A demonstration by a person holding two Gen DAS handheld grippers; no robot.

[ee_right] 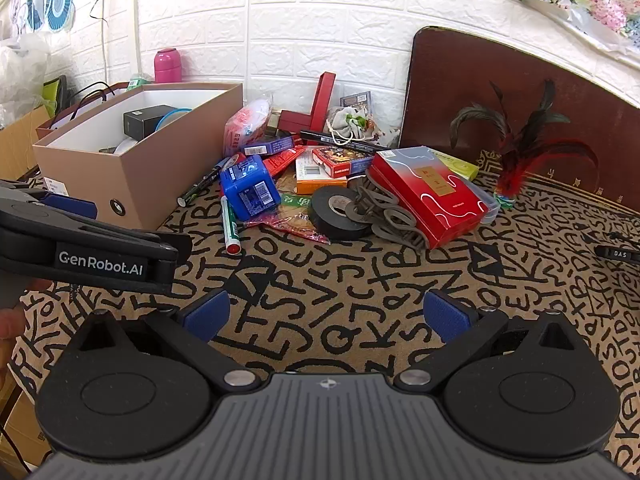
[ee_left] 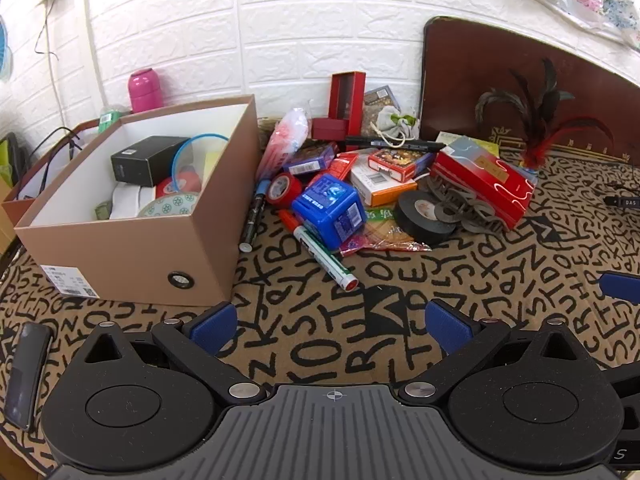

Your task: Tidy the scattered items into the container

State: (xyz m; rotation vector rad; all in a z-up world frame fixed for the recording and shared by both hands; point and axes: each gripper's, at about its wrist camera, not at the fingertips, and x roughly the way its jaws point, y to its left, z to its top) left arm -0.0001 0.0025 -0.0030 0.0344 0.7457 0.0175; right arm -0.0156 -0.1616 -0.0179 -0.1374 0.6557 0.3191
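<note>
A brown cardboard box (ee_left: pixel 132 256) stands at the left on the letter-print cloth and holds a black box (ee_left: pixel 146 160), a bowl and other items; it also shows in the right wrist view (ee_right: pixel 140 176). A pile lies to its right: blue cube (ee_left: pixel 330 210), green marker (ee_left: pixel 322 254), black marker (ee_left: pixel 256 212), red tape (ee_left: pixel 283 188), black tape roll (ee_left: pixel 424 216), red flat box (ee_left: pixel 484 184). My left gripper (ee_left: pixel 326 320) is open and empty, short of the pile. My right gripper (ee_right: pixel 326 314) is open and empty, with the cube (ee_right: pixel 250 192) and black tape (ee_right: pixel 340 212) ahead.
A dark wooden board (ee_left: pixel 500 84) leans on the white brick wall at the right, with a feather shuttlecock (ee_left: pixel 536 152) before it. A pink bottle (ee_left: pixel 146 90) stands behind the box. The left gripper's body (ee_right: pixel 88 252) crosses the left of the right wrist view.
</note>
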